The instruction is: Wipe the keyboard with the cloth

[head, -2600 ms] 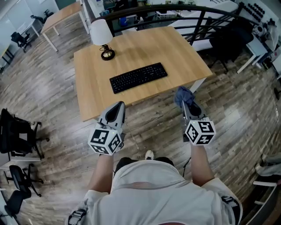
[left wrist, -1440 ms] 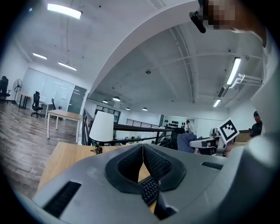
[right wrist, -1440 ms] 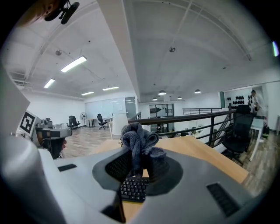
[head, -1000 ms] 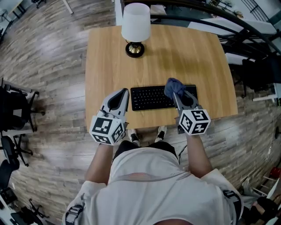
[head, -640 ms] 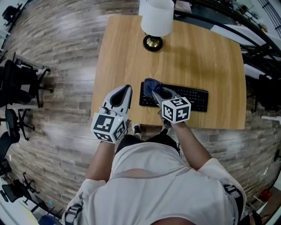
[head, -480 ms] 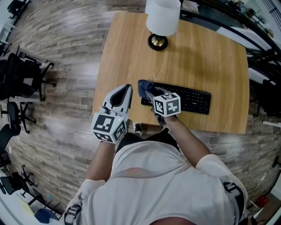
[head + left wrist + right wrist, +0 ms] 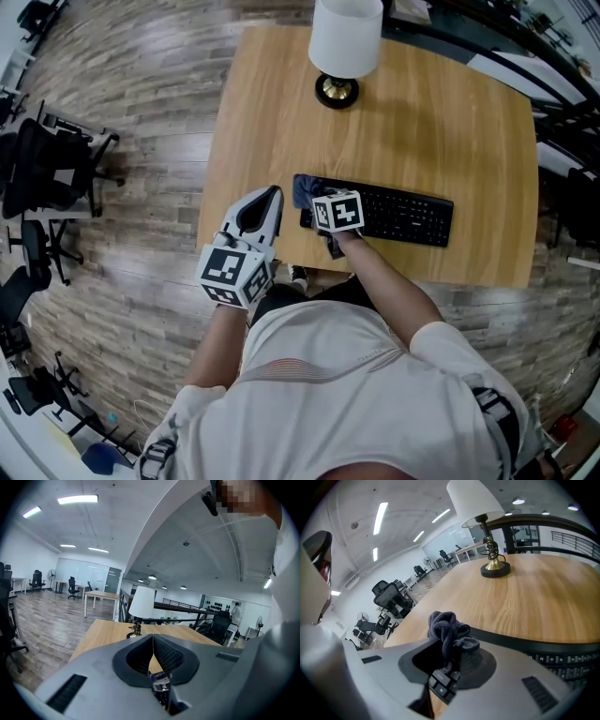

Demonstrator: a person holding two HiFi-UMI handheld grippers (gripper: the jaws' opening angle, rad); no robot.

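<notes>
A black keyboard (image 7: pixel 398 215) lies near the front edge of the wooden table (image 7: pixel 441 122). My right gripper (image 7: pixel 312 200) is shut on a dark blue cloth (image 7: pixel 302 189) and holds it down on the keyboard's left end. In the right gripper view the bunched cloth (image 7: pixel 447 629) sits between the jaws, with keys (image 7: pixel 442 684) right under it and the keyboard (image 7: pixel 562 660) running off to the right. My left gripper (image 7: pixel 273 193) hovers at the table's front left edge beside the keyboard, shut and holding nothing; its pads (image 7: pixel 153 641) meet in the left gripper view.
A white-shaded lamp (image 7: pixel 345 39) with a brass base (image 7: pixel 337 92) stands at the back of the table, also in the right gripper view as the lamp (image 7: pixel 496 567). Black office chairs (image 7: pixel 52 169) stand on the wood floor to the left. A dark railing (image 7: pixel 487 47) runs behind the table.
The person has walked up to the table. My right gripper carried the cloth leftwards and down onto the keyboard's left end. The left gripper stayed shut near the front edge.
</notes>
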